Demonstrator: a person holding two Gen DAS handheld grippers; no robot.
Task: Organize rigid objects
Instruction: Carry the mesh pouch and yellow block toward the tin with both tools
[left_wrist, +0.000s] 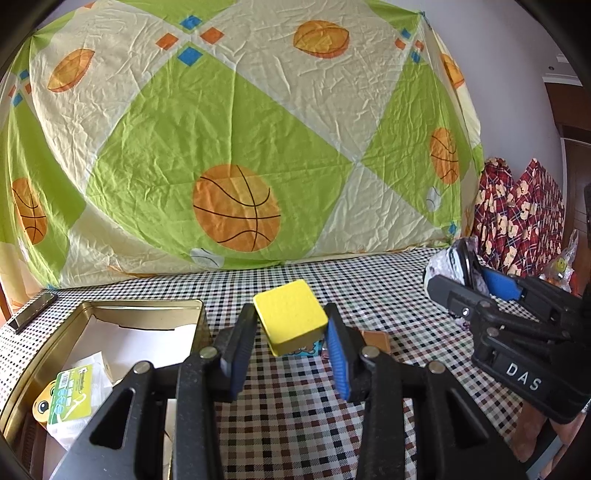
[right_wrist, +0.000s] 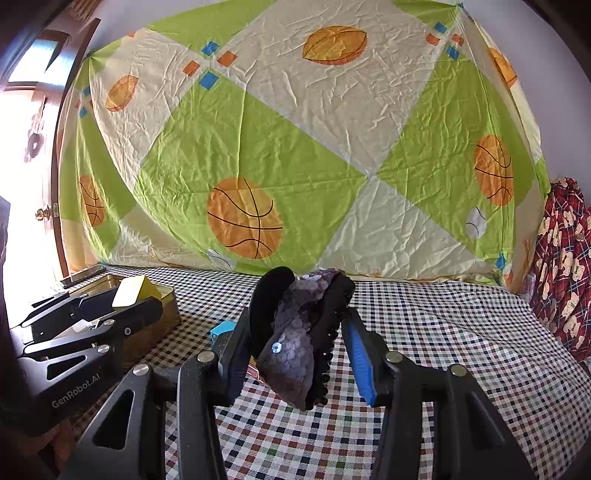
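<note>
We see left tongs (left_wrist: 291, 332) pinching yellow block (left_wrist: 290, 320) right of gold tin (left_wrist: 110, 306); right tongs (right_wrist: 295, 347) pinching sequined hair claw (right_wrist: 295, 343) above checkered table (right_wrist: 443, 350).

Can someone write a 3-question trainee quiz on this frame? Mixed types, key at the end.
1. True or false: the left gripper holds the yellow block between its fingers.
2. Multiple choice: the open tin sits where, seen from the left wrist view? A) left of the yellow block B) right of it C) behind the sheet
3. Short answer: what does the right gripper have between its fingers?

Key
1. True; both pads press its sides and it is lifted off the checked tablecloth.
2. A.
3. A dark hair clip covered in purple sequins.
</note>
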